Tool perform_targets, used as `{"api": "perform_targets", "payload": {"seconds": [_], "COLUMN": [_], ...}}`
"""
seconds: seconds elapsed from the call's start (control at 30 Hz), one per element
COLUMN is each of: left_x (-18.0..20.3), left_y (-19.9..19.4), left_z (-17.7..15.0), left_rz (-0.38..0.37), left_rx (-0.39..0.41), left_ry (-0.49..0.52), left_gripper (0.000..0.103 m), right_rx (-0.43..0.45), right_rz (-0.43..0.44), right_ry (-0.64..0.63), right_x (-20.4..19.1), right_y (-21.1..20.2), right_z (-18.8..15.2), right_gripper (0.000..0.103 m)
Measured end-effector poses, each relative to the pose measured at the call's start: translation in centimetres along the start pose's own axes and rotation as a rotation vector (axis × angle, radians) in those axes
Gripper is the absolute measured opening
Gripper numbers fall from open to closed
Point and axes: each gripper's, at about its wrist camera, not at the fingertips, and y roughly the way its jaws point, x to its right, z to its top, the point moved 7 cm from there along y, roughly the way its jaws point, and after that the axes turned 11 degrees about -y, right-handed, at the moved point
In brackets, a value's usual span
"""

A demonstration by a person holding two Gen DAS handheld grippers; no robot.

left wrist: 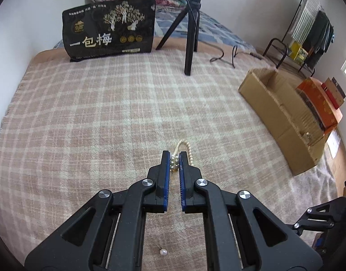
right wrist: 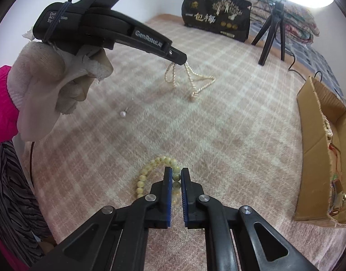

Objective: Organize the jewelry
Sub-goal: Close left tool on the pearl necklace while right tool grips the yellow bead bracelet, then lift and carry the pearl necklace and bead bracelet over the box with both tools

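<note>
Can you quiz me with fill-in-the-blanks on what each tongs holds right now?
1. The left tongs are shut on the ____ necklace.
2. The right tongs are shut on a bracelet of pale ____ beads.
3. A loose pearl lies on the ____ blanket.
4. The cardboard ____ already holds jewelry.

Missing words: pearl; yellow; plaid; box

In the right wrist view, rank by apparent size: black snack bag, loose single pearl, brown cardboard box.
1. Brown cardboard box, though it lies nearer the camera.
2. Black snack bag.
3. Loose single pearl.
</note>
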Motion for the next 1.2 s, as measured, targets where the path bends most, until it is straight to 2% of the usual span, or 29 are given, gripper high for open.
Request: {"api": "perform_targets", "payload": {"seconds": [0.27,0.7,1.2], "left_x": [0.8,3.3,9.2], "left_y": [-3.8,-6.6,-7.8], "left_z": [2.2,2.9,3.9], "left_rz": [-0.061,-0.113,-0.201], "left_rx": [0.077,0.124,0.146], "left_ry": [-0.041,-0.029,-0.001], "left_gripper": [0.005,0.005,0.005], "right_rx": [0.064,0.134,0.235], "right_rz": [-0.048,-0.118,-0.26], "right_ry": [0.012,0.032,0.182], "right_x": [0.5,2.2,10.3], "right_y": [-2.3,-5.8,-12.1], "right_z": [1.2,1.9,0.9], "right_gripper": [0.005,0.005,0.005]}}
